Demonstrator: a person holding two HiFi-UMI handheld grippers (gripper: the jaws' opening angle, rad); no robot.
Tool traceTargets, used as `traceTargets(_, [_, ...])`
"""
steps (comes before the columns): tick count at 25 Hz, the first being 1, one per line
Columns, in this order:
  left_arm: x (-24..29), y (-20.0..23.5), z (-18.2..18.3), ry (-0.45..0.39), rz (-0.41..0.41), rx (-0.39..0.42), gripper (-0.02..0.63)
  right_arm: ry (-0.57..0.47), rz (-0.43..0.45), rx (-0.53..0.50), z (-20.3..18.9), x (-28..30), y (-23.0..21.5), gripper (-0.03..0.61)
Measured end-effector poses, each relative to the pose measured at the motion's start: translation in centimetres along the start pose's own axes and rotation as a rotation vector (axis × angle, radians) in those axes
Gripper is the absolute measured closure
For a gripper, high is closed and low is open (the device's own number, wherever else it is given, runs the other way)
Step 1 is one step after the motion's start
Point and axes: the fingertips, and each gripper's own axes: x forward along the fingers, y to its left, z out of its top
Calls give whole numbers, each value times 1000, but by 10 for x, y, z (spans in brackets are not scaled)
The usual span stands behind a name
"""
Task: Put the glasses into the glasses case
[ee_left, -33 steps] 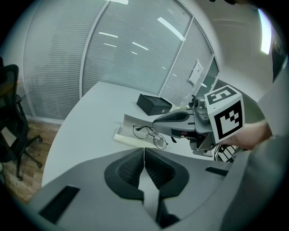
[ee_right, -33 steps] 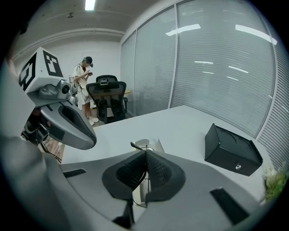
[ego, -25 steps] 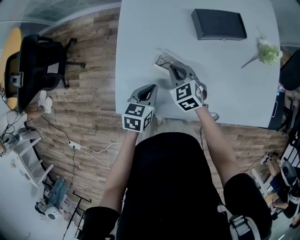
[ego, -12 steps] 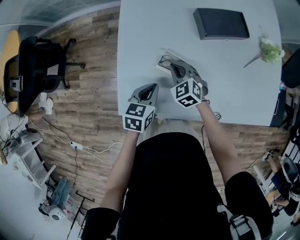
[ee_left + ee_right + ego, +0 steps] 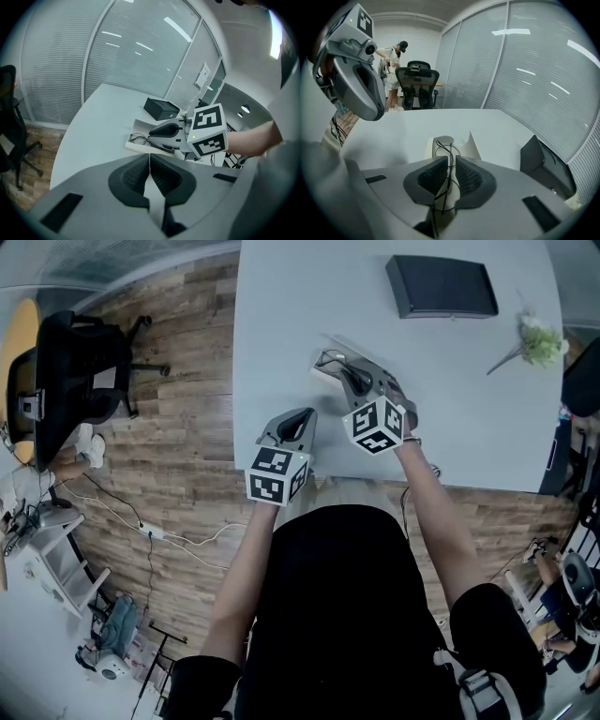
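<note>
Step in hand: the release. The glasses hang over the open glasses case, and the task looks close to done.
Right claw: the right claw points steeply down into the case. Its jaws have just been opening and now stand a little apart. The thin black wire frame runs through the gap, and the pads no longer seem to press on it.
Glasses: part of the frame lies between the right jaws; one lens loop shows past the tips at 12 o'clock, low in the white case. Whether it already rests on the case floor cannot be told.
Left claw: the left claw has its jaws closed together on nothing. In the head view it sits at about 7 o'clock of the case, near the table edge.
Case: it lies open near the middle of the table, lid raised at the far side. A black box stands well apart at about 1 o'clock.
Next move calls for: judging by this, a wider opening so the wire drops free, then a straight pull back toward 6 o'clock without snagging a temple. After that the lid needs closing.
Risk: a thin arm could catch on a pad and be lifted out again.
</note>
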Motion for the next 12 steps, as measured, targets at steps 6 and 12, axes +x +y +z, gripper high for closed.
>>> traceTargets(6, [0,-5,-1,-8,5,0,591,-19,-22,28,-2,-14,-6,521])
traceTargets(12, [0,-13,0,-21,12,7,589,-62,-68,69,-1,-38,-21,531])
